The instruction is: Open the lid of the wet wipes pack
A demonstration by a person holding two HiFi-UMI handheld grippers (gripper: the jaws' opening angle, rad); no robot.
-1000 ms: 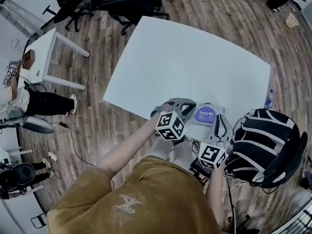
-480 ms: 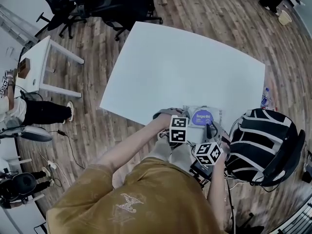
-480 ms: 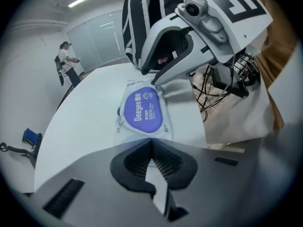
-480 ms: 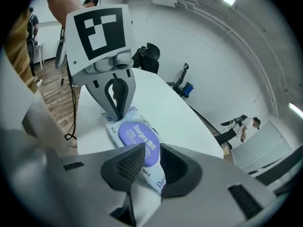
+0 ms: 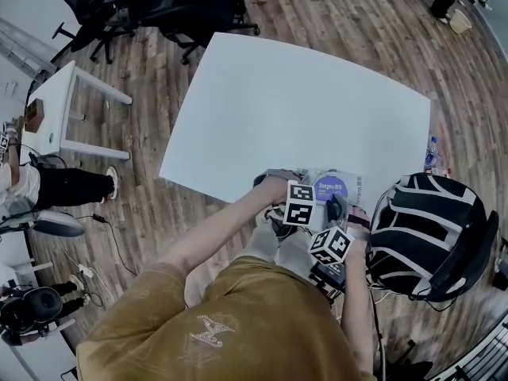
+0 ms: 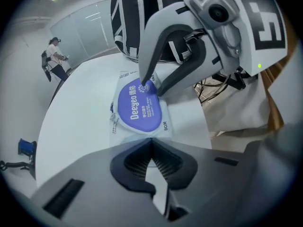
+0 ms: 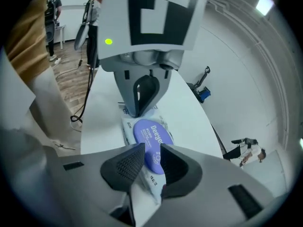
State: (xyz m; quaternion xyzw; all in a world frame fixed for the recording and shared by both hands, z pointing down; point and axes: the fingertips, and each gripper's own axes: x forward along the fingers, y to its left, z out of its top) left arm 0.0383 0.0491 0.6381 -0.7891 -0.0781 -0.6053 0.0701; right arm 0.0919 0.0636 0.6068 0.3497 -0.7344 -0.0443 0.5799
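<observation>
The wet wipes pack (image 5: pixel 332 187), white with a round purple lid (image 6: pixel 139 107), lies flat at the near edge of the white table (image 5: pixel 302 101). My left gripper (image 6: pixel 150 141) points steeply down with its jaws shut. Its tips (image 7: pixel 137 111) rest on one end edge of the pack; I cannot tell whether any wrapper is pinched. My right gripper (image 7: pixel 152 148) is open at the opposite end. Its jaws have just been opening, and the lid's end (image 7: pixel 154 138) shows between the pads, which do not press on it. In the left gripper view, the right gripper (image 6: pixel 150 85) has its tips at the lid's rim.
A black bag with white stripes (image 5: pixel 429 228) stands to the right of the table's near corner. A water bottle (image 5: pixel 432 159) stands on the wooden floor beyond it. Office chairs (image 5: pixel 159 6) are at the far side and a small white table (image 5: pixel 71 94) at the left.
Both grippers have come down from above the table's edge onto the pack. The right gripper's jaws have parted.
</observation>
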